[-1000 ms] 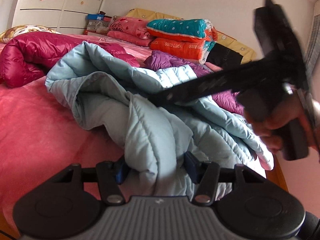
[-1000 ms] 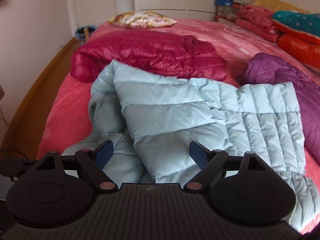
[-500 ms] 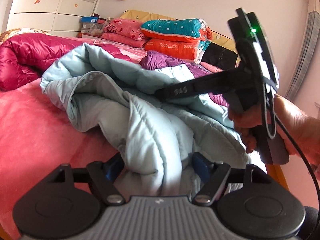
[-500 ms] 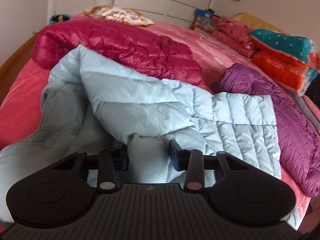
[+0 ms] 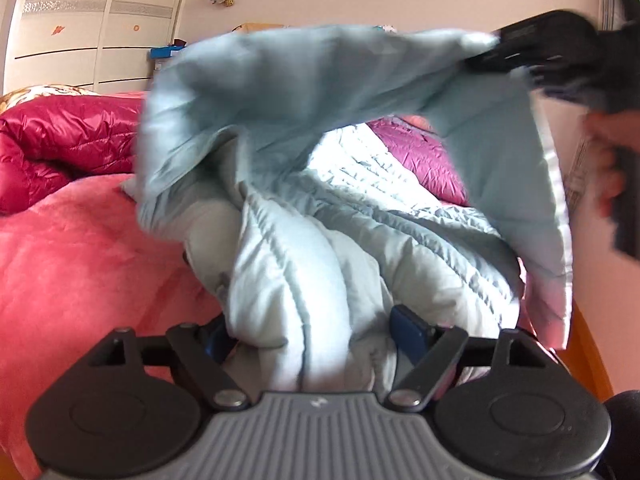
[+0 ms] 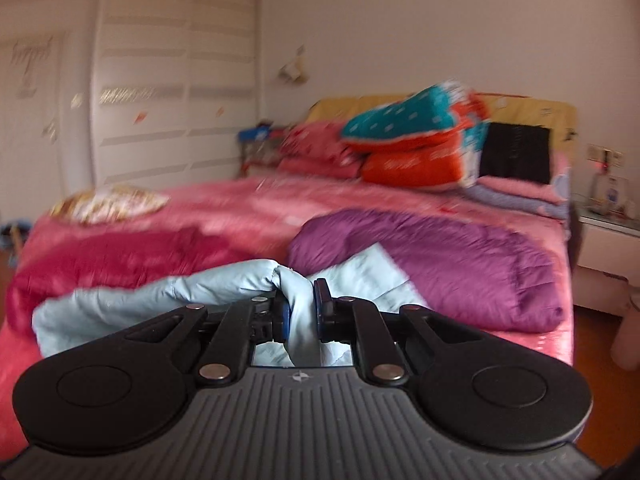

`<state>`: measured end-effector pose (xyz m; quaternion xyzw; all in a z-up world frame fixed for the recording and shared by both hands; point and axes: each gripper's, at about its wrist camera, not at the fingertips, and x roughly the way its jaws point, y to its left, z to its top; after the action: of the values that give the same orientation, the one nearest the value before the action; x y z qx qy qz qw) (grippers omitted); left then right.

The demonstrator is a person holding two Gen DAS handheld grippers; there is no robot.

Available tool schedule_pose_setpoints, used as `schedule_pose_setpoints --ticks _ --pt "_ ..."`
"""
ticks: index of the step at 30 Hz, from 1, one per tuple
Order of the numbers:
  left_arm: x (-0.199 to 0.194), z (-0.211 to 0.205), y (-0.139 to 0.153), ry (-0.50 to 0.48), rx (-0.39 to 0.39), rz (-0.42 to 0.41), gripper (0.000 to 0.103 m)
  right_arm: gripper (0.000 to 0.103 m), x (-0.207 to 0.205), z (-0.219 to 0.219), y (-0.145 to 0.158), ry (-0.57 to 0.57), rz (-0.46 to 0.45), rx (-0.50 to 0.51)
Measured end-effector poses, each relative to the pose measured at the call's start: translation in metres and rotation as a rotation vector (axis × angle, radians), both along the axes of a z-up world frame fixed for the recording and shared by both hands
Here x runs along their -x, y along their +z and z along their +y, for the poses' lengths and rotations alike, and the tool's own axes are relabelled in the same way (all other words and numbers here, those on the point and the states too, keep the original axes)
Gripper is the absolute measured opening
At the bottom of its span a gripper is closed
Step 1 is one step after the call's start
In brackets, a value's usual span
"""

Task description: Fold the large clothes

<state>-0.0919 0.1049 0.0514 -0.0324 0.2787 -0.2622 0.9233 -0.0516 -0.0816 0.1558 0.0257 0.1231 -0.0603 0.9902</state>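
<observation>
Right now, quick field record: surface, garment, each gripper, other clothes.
surface: bed with pink cover
garment: light blue padded coat, one edge lifted in the air
right gripper: shut on a bunched coat edge, jaws just closed
left gripper: jaws just opening, coat fabric between them, right pad clear of it
other clothes: crimson jacket, purple jacket

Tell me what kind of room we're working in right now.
Most likely a home bedroom: a large bed with a pink cover, stacked quilts and pillows against its headboard, a white wardrobe along the wall, and a bedside table.
</observation>
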Motion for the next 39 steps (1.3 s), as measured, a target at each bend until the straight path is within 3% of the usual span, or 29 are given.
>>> schedule_pose_setpoints --ticks 4,6,8,11,14,19,23,33,39 --pt "-0.003 -0.006 0.005 0.015 -0.024 -0.005 0.079 0.01 0.037 -0.028 0.024 -0.109 -0.1 -0.018" --pt "-0.006 -0.009 0.008 0.019 -0.026 0.001 0.066 0.01 0.056 -0.042 0.032 -0.153 -0.136 -0.029" --pt "-0.01 -0.011 0.012 0.023 -0.041 0.005 0.043 0.01 0.074 -0.053 0.04 -0.19 -0.172 -0.03" --pt "-0.012 -0.018 0.017 0.027 -0.054 0.008 0.021 0.01 0.097 -0.064 0.052 -0.234 -0.221 -0.023" --pt "-0.01 -0.02 0.028 0.059 -0.034 -0.008 0.011 0.01 0.12 -0.075 0.065 -0.267 -0.271 -0.047" --pt "-0.008 -0.011 0.063 0.136 0.039 -0.061 0.008 0.01 0.157 -0.086 0.084 -0.303 -0.337 -0.081" --pt "-0.005 0.007 0.107 0.202 0.112 -0.151 0.007 0.01 0.188 -0.091 0.097 -0.318 -0.386 -0.088" --pt "0.025 0.049 0.249 0.25 0.249 -0.469 0.007 0.01 0.26 -0.088 0.14 -0.354 -0.555 -0.049" --pt "0.052 0.059 0.323 0.241 0.266 -0.66 0.007 0.01 0.305 -0.078 0.161 -0.351 -0.645 -0.048"
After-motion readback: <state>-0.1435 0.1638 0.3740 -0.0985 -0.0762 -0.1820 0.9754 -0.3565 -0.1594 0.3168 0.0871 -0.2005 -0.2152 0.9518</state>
